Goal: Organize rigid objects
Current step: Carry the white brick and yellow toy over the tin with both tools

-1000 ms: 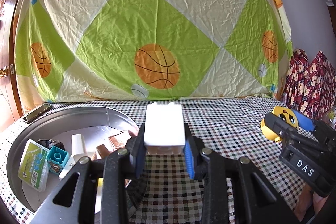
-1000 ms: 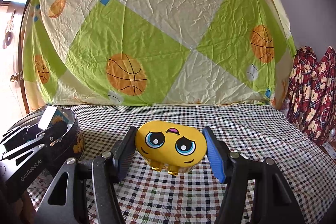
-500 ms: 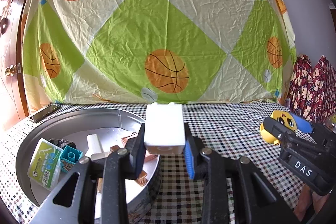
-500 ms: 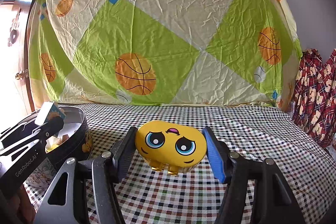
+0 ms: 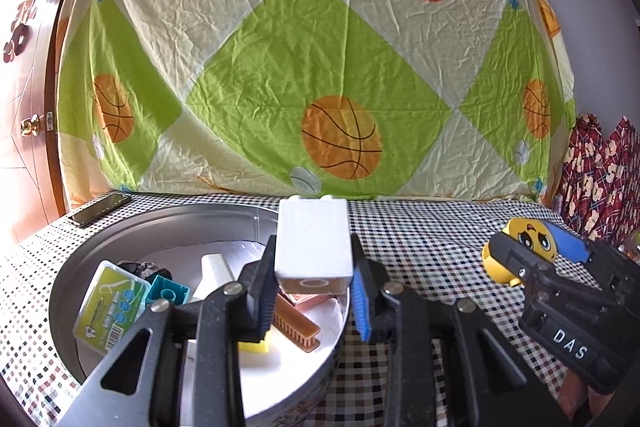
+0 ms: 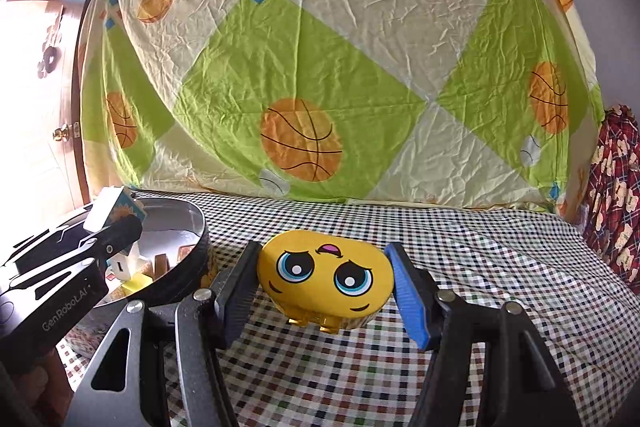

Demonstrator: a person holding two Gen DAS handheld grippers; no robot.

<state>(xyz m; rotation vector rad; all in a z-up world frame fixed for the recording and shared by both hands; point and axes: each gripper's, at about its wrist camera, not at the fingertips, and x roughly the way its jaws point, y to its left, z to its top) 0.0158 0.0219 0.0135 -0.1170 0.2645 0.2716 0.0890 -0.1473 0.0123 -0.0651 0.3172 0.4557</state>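
**Two grippers holding blocks beside a metal tin**

The left gripper [image 5: 314,291] is clamped on a smooth white block [image 5: 313,237], boxy with two studs on its far end, held above the near rim of a round metal tin [image 5: 160,223]. Inside the tin lie a ribbed brown comb [image 5: 296,325], a teal studded brick [image 5: 168,293], a green-labelled clear plastic case [image 5: 108,301] and a yellow piece [image 5: 256,346]. The right gripper [image 6: 322,291] is clamped on a glossy yellow toy [image 6: 324,281], a rounded oval with a printed cartoon face, held above the checked cloth [image 6: 480,267] to the right of the tin. A crumpled basketball-print sheet [image 6: 320,67] hangs behind.
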